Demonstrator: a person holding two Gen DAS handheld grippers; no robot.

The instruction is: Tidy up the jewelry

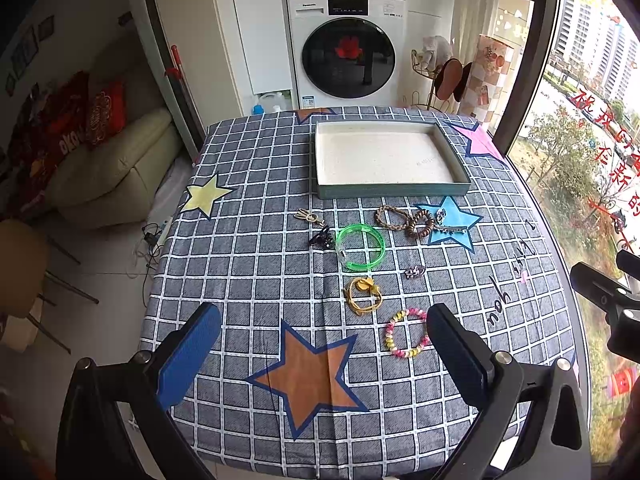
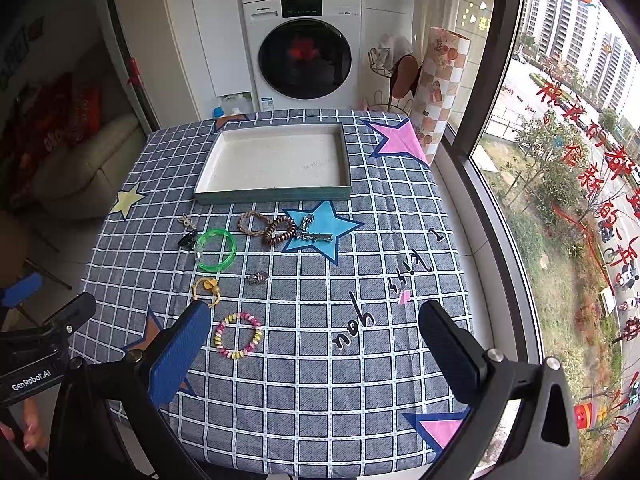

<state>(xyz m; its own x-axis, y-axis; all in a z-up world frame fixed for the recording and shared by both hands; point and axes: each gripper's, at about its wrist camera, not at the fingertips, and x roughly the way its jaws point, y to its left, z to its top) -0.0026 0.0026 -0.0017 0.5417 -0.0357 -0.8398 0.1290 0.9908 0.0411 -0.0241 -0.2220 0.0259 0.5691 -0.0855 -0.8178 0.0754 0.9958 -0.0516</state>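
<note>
Pastel bead bracelet (image 1: 407,333) lies flat just ahead of the left gripper (image 1: 324,354), beside its right finger; both it and the right gripper (image 2: 314,350) are spread, empty.

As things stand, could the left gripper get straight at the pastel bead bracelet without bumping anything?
Probably yes. The left gripper is open above the tablecloth, and the pastel bead bracelet lies flat just ahead, near its right-hand finger. Nothing stands between them; the yellow cord piece lies farther off and apart.

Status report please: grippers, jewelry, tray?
Left gripper, right gripper open, empty. Jewelry loose on tablecloth; green bangle untouched. Tray empty, nothing blocking.
</note>
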